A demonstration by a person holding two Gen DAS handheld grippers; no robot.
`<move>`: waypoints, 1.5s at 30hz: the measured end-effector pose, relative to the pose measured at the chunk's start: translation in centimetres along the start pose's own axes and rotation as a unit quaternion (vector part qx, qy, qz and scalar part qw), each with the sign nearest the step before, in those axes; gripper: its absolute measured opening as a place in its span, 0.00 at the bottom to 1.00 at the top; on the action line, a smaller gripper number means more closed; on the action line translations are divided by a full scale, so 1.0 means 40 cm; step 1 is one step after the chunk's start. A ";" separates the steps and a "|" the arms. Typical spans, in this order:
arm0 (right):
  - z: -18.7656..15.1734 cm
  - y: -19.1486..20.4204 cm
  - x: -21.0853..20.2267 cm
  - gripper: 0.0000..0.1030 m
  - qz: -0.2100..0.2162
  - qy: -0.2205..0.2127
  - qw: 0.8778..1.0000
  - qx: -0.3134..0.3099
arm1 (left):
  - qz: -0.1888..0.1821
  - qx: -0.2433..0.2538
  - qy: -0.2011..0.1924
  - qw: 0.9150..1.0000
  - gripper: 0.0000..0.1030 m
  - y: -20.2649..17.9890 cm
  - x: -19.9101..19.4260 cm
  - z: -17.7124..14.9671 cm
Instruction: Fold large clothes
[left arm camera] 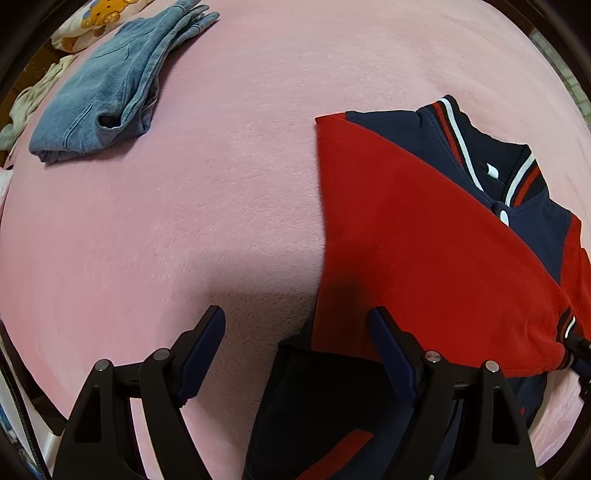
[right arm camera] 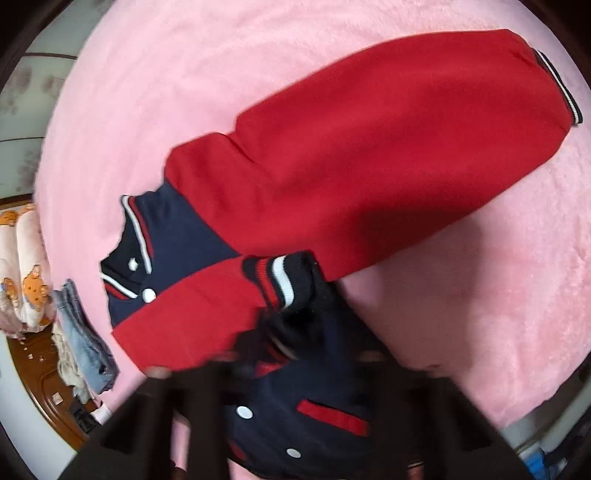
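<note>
A red and navy varsity jacket [left arm camera: 424, 236] lies on the pink blanket [left arm camera: 221, 184]. One red sleeve is folded across its navy front, with its striped cuff [left arm camera: 567, 328] at the right edge. My left gripper [left arm camera: 297, 332] is open and empty over the jacket's left edge. In the right wrist view the jacket [right arm camera: 207, 310] shows its collar, snaps and a red pocket trim. The other red sleeve [right arm camera: 369, 155] stretches out to the upper right. My right gripper [right arm camera: 291, 354] is blurred and looks shut on the folded sleeve's striped cuff [right arm camera: 284, 277].
Folded blue jeans [left arm camera: 110, 92] lie at the blanket's far left, also in the right wrist view [right arm camera: 85, 332]. A bear-print pillow [left arm camera: 96, 18] and pale cloth [left arm camera: 29, 96] sit beyond them. A wooden bed frame [right arm camera: 44, 387] borders the bed.
</note>
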State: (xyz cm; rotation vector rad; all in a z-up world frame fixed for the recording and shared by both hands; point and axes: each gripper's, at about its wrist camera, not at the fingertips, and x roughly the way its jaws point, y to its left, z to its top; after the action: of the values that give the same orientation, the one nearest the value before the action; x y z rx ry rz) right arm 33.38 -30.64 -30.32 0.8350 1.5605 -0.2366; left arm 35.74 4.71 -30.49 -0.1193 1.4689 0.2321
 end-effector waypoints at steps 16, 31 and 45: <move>-0.031 0.192 -0.138 0.11 0.082 -0.201 0.933 -0.288 | -0.012 -0.008 0.007 1.000 0.77 0.036 0.041 0.060; -0.030 0.059 -0.002 0.13 -0.055 -0.135 0.968 -0.207 | 0.003 -0.008 -0.006 1.000 0.63 0.048 0.061 0.021; -0.185 0.199 0.027 0.35 0.134 -0.135 0.931 -0.312 | -0.165 0.110 -0.037 0.979 0.09 -0.088 -0.033 -0.043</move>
State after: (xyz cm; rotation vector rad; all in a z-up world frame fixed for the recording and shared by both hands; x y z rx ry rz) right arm 32.65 -20.13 -27.36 0.4728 1.1402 0.3228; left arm 34.76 0.80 -29.57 -0.1704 1.3677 -0.1942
